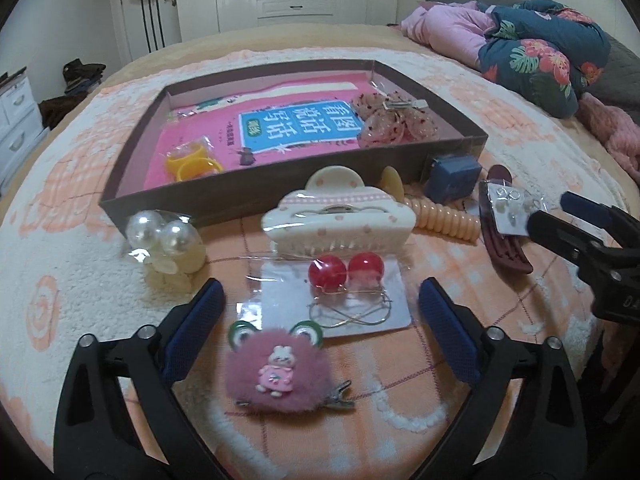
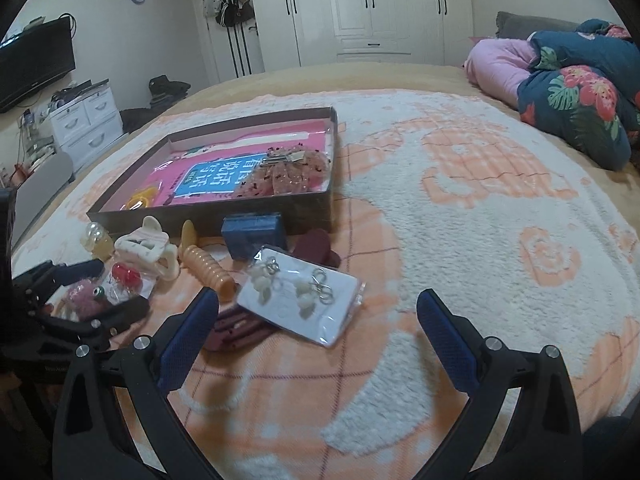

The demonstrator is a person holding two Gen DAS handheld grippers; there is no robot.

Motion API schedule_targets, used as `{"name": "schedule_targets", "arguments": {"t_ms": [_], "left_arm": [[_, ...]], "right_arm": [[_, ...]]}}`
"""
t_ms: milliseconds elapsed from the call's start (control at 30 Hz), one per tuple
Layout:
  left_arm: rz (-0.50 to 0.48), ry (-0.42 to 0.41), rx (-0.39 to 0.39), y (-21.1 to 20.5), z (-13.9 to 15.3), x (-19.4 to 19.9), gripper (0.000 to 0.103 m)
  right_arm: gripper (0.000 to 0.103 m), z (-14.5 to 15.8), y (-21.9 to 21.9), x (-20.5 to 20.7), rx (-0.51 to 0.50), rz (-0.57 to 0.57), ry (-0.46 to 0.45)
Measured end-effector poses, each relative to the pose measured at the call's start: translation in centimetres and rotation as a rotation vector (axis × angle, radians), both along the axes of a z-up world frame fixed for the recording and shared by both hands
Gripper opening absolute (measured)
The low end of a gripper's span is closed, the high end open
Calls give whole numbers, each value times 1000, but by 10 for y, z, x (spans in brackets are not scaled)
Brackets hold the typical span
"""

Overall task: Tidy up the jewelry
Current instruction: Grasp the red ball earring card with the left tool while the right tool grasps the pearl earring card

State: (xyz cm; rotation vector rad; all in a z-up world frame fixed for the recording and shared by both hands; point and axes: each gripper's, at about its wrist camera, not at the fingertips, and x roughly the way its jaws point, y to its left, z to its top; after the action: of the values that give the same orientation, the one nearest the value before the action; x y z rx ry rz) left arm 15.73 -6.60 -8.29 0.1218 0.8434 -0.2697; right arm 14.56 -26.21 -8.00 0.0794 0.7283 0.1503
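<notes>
A shallow brown box [image 1: 168,200] lies on the bed, holding a pink book, yellow rings [image 1: 192,162] and a pink scrunchie clip [image 1: 394,120]. In front lie a cream claw clip [image 1: 340,216], pearl baubles [image 1: 164,236], a red-bead earring card [image 1: 352,284] and a fluffy pink hair clip [image 1: 276,374]. My left gripper [image 1: 322,304] is open, just above the fluffy clip and red-bead card. My right gripper [image 2: 318,312] is open, close before a white earring card [image 2: 300,296] that rests on a maroon clip [image 2: 236,328].
A blue box [image 2: 254,234], a peach spiral tie [image 2: 212,270] and a yellow piece [image 2: 188,234] lie against the brown box's front wall. Folded bedding [image 2: 576,92] lies at the far right. The blanket [image 2: 460,208] spreads to the right of the items.
</notes>
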Motion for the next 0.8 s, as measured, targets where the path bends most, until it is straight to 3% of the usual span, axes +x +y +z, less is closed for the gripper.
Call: {"name": "schedule_targets", "arguments": {"t_ms": [67, 267, 300, 367, 467, 500, 800], "left_arm": [[-7, 0, 4, -2, -1, 1, 80], [-11, 1, -23, 1, -1, 0, 75], [-11, 3, -31, 2, -1, 0, 75], [-9, 5, -47, 5, 0, 0, 74], [-8, 7, -70, 8, 2, -1, 74], [-6, 8, -77, 8, 2, -1, 74], [2, -17, -132, 15, 21, -10, 74]], "right_arm": [[97, -3, 4, 5, -9, -3, 12], [96, -8, 16, 16, -28, 8, 22], [95, -8, 18, 18, -36, 7, 24], [81, -12, 21, 22, -65, 8, 37], [76, -14, 20, 22, -70, 11, 39], [69, -14, 19, 21, -72, 10, 33], [66, -8, -8, 13, -20, -61, 24]]}}
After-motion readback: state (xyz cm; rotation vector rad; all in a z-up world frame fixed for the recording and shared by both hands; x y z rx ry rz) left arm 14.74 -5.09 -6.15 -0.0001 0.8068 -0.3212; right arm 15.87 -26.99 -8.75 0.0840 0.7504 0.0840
